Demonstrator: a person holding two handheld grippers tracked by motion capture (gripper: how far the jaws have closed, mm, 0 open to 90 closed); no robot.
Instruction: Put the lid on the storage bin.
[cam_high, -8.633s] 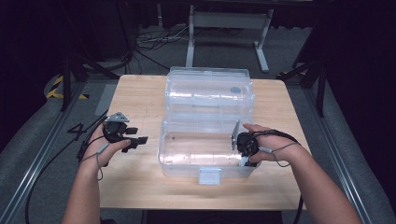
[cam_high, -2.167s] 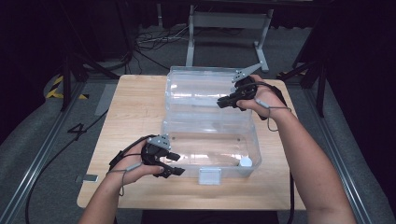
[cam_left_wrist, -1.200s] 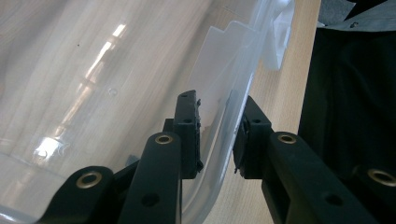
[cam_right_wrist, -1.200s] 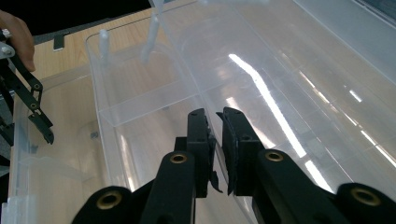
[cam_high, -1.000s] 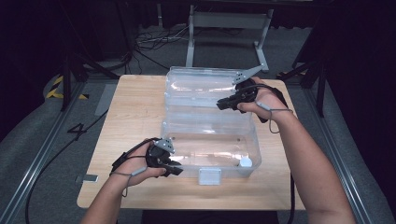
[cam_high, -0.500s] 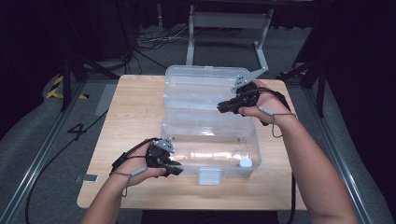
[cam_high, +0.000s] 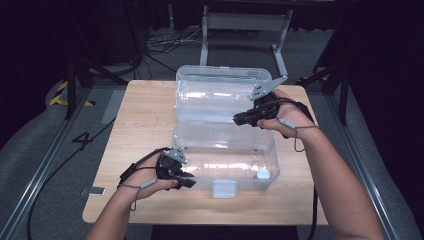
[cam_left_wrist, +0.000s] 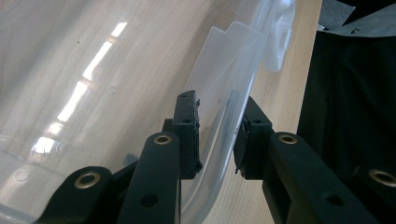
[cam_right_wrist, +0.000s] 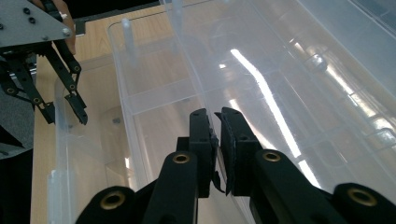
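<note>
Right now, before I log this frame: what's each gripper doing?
Left gripper: open, jaws astride the clear box's wall.
Right gripper: shut on the lid.

Your left gripper (cam_left_wrist: 217, 140) hides its own contact: clear box (cam_high: 225, 150) wall sits between the jaws, but you can't tell if the pads touch it. Box is cut off by the edges in both gripper views. Right gripper (cam_right_wrist: 217, 140) jaws nearly meet; lid (cam_right_wrist: 289, 70) edge between them is too blurred to confirm. Your forearms run off the high view's bottom.
</note>
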